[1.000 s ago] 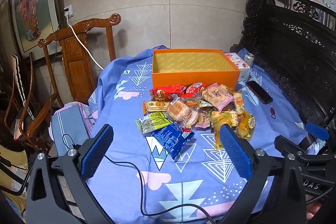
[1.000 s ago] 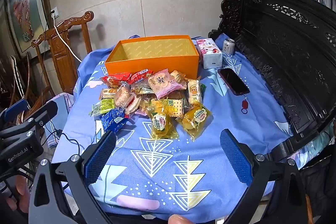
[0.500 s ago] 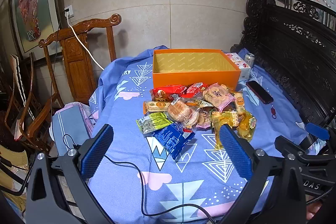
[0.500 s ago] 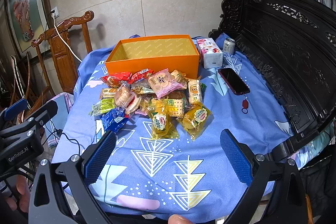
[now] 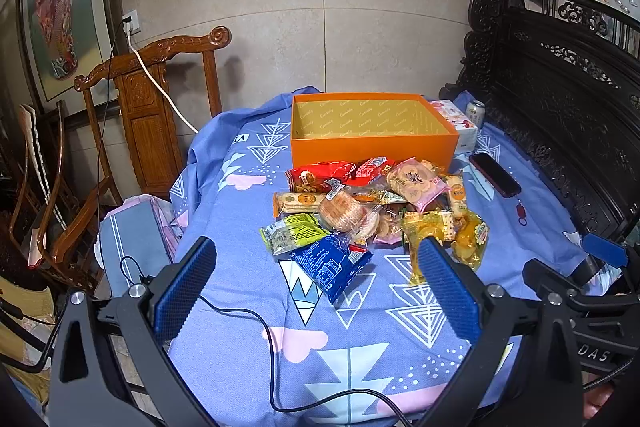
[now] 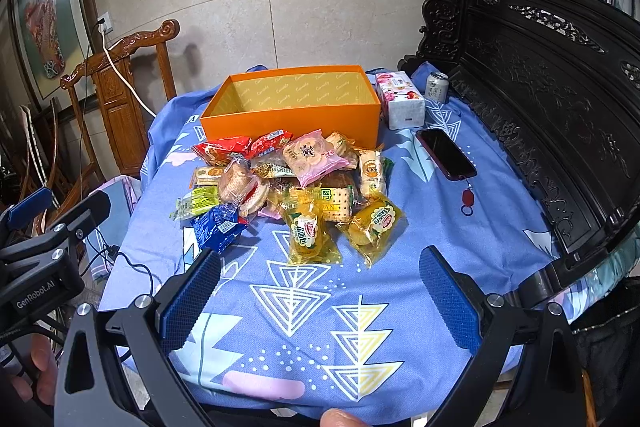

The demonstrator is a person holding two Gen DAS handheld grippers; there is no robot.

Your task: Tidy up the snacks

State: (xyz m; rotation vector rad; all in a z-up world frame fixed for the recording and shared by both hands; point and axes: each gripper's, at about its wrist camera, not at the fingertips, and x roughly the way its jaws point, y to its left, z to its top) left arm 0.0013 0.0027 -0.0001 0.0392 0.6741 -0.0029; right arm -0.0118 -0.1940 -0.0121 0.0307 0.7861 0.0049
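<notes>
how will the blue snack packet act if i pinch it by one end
The blue packet looks like thin crinkled foil, so it would probably flop and sag from a pinched end. It seems puffy and light for its size. Its glossy wrapper may slip, and since it leans on the green packet, lifting it could nudge that one.

The left gripper (image 5: 316, 291) is wide open and holds nothing. A pile of snacks (image 5: 376, 207) lies just in front of the orange box (image 5: 372, 147). The blue pack (image 5: 330, 267) lies farthest from the box.

Orange box (image 6: 290, 117), blue triangle-patterned cloth (image 6: 400, 267), seemingly.
</notes>
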